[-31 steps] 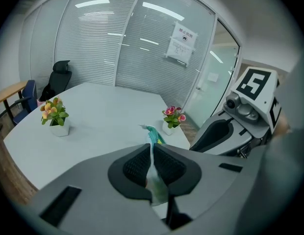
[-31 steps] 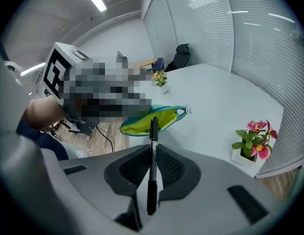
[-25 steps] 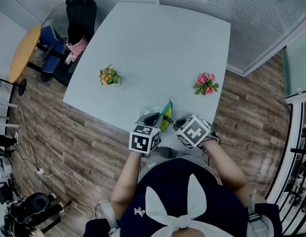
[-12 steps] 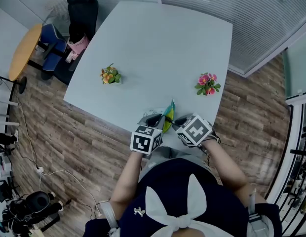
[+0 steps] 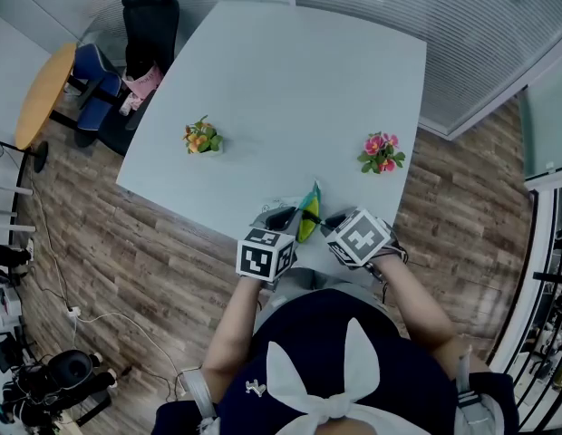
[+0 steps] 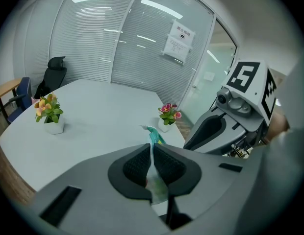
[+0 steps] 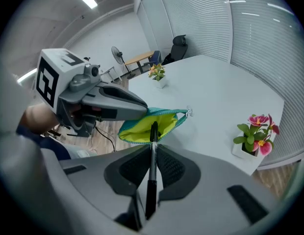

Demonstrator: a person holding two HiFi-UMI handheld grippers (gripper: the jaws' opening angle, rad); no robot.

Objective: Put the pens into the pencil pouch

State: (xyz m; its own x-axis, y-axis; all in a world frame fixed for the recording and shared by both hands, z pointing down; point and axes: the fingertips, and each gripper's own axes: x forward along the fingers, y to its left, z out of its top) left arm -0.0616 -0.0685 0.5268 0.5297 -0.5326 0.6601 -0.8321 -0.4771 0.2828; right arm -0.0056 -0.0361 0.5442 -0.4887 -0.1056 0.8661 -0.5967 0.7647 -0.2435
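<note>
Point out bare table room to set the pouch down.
Bare: the table middle between the orange flower pot and pink flower pot, plus everything behind them to the far edge. Crowded: the near edge, where left gripper, pouch and right gripper with its pen bunch.

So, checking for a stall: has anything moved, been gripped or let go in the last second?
Nothing visibly changed: the left gripper stays shut on the pencil pouch, the right gripper on the black pen, pointed at the pouch's open mouth.

Right gripper: jaws clamped on a black pen
Pouch: mouth open, yellow-lined — pen tip at it
</note>
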